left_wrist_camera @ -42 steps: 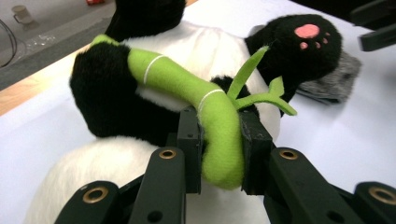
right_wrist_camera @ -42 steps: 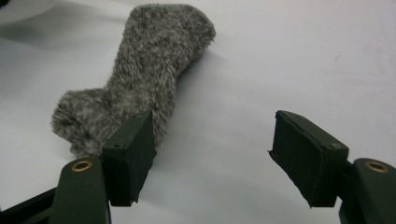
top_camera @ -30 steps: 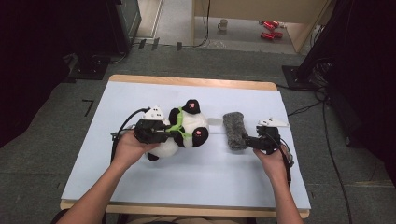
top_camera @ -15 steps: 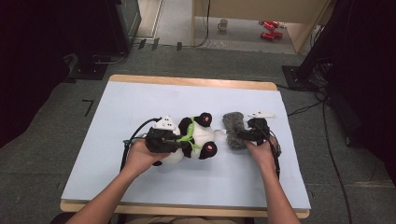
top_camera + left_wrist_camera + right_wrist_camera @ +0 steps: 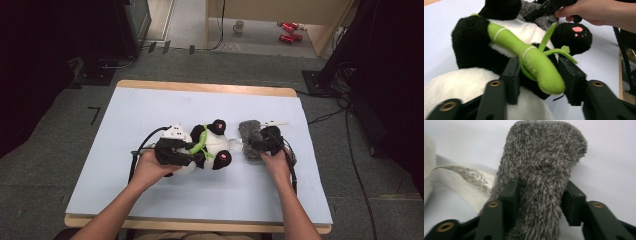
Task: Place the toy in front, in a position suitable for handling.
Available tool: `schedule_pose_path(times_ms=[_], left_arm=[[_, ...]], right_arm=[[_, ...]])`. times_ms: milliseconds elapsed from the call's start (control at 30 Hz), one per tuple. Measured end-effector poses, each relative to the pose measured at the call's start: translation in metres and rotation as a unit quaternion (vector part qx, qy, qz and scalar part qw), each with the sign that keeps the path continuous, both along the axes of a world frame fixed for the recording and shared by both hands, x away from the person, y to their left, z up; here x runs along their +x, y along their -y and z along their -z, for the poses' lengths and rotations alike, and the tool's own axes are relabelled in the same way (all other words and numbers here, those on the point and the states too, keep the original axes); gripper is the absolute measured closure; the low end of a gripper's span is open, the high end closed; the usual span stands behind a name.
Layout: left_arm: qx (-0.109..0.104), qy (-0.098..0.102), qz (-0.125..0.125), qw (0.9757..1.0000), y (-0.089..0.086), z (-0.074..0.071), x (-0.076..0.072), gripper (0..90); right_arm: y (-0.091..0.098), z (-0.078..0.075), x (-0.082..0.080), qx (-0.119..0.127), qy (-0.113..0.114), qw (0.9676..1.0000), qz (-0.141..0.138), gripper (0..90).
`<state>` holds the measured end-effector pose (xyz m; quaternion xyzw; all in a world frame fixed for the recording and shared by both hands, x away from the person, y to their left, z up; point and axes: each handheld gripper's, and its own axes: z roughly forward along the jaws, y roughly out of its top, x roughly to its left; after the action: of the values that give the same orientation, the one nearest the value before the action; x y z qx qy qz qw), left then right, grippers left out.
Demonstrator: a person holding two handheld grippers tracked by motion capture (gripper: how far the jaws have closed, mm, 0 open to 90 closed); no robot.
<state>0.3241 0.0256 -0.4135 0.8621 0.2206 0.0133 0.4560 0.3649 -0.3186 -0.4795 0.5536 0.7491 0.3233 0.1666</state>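
Item: plush panda (image 5: 207, 147), lying on its side mid-tabletop (image 5: 125, 110), between the two hands. Pile short and soft, black limbs against a white body, pink paw print on one foot; a green felt bamboo stalk (image 5: 529, 58), rounded and stuffed, is banded with white stitching and carries thin leaf strips. Left tool (image 5: 192, 157): jaws have just been opening and now stand spread on either side of the bamboo stalk, right pad clear of it, left pad close against it. Second item: grey shaggy fabric piece (image 5: 541, 170), oblong with a rounded end, coarse fuzzy nap, lying just beside the panda's white sewn-in label (image 5: 466, 181). Right tool (image 5: 255, 144): jaws have just been closing and now pinch the grey piece across its width. Handling note: likely best to grip deep into the pile, keeping the label out of the pads, and lift slowly so the limp fabric does not slip.
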Motion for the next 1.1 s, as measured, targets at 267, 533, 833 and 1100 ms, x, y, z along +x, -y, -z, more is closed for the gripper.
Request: schedule_pose_path(times_ms=[267, 533, 833, 1100], left_arm=[[-0.011, 0.016, -0.007, 0.9998, -0.009, -0.009, -0.006, 42.2], [-0.02, 0.02, -0.036, 0.999, -0.036, -0.019, -0.006, 40.4], [-0.019, 0.027, -0.074, 0.9967, -0.068, -0.018, -0.005, 40.1], [-0.032, 0.017, -0.098, 0.9945, -0.093, 0.0, -0.011, 35.6]], right_arm=[[0.0, -0.009, -0.001, 0.008, -0.012, 0.9999, -0.001, 75.4], [0.0, -0.027, -0.002, 0.041, -0.022, 0.9989, -0.001, 75.9], [-0.003, -0.047, -0.009, 0.063, -0.016, 0.9979, -0.007, 77.0], [-0.002, -0.075, -0.014, 0.063, 0.0, 0.9978, -0.022, 78.0]])
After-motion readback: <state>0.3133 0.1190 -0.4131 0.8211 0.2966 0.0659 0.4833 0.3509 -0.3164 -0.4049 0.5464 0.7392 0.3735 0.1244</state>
